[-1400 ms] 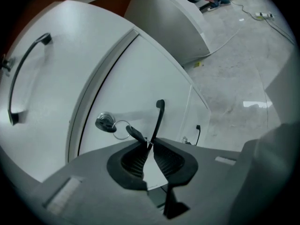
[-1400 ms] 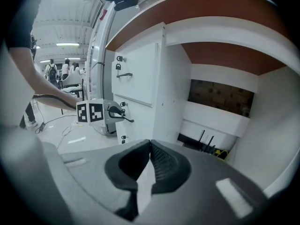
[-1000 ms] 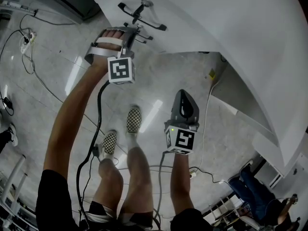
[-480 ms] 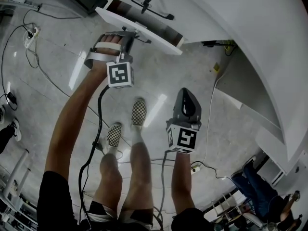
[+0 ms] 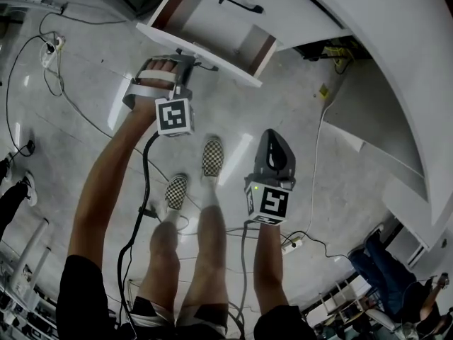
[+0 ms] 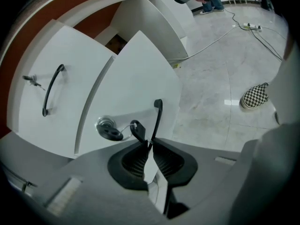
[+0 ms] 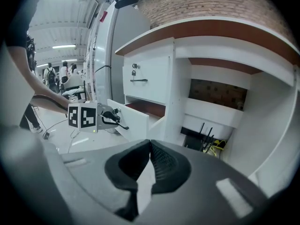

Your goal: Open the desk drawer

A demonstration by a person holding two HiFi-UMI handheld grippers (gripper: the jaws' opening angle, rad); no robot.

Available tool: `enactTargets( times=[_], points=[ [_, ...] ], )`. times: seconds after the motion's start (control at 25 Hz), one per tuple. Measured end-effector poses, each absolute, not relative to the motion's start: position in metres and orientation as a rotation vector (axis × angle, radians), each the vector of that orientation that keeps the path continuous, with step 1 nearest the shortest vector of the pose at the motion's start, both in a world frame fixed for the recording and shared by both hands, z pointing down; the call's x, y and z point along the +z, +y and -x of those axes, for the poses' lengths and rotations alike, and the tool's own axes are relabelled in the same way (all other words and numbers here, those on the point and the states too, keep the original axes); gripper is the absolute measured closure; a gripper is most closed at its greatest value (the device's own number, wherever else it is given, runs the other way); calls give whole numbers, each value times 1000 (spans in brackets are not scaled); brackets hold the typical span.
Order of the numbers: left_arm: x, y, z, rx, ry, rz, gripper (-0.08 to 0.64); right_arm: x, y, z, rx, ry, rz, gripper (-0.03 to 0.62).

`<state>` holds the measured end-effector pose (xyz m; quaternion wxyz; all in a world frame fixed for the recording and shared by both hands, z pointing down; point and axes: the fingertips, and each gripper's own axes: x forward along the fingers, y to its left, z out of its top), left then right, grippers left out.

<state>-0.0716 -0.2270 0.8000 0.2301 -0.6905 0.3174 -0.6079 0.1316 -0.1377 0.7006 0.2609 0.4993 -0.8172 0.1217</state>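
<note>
Already done: the drawer (image 5: pixel 205 54) stands pulled well out of the desk (image 5: pixel 368 41), and its bare inside shows in the head view; I judge the opening all but complete.
Grip: the left gripper (image 6: pixel 149 144) has its jaws pinched together on the drawer's black handle (image 6: pixel 158 114), which rises toward 12 o'clock from the jaws in the left gripper view.
Beside the grip: a key (image 6: pixel 107 128) sits in the drawer front, at 10 o'clock of the jaws, apart from them.
Spare hand: the right gripper (image 7: pixel 149 146) has its jaws closed together with nothing between them; in the head view it hangs at 4 o'clock of the left gripper, well apart from the desk.
Left to do: probably a last bit of pull at most, then letting go of the handle.
Drawer's place: it is the lower of two; the upper drawer (image 7: pixel 150 74) sits shut at 12 o'clock of it.
Floor: it is grey and glossy (image 5: pixel 85 140), with checkered shoes (image 5: pixel 211 158) at 6 o'clock of the drawer and cables (image 5: pixel 316 168) trailing at 3 o'clock of the shoes.
Room: a brick wall (image 7: pixel 211 1) rises behind the desk; far off at 9 o'clock in the right gripper view, people (image 7: pixel 49 74) stand under ceiling lights.
</note>
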Motion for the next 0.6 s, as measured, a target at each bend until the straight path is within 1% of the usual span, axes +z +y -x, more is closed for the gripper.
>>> enactTargets(
  times=[0.6],
  points=[
    [798,-159,76,-1671,813,1916,522,688,-96,-129,304,-2203,-1393,586]
  ],
)
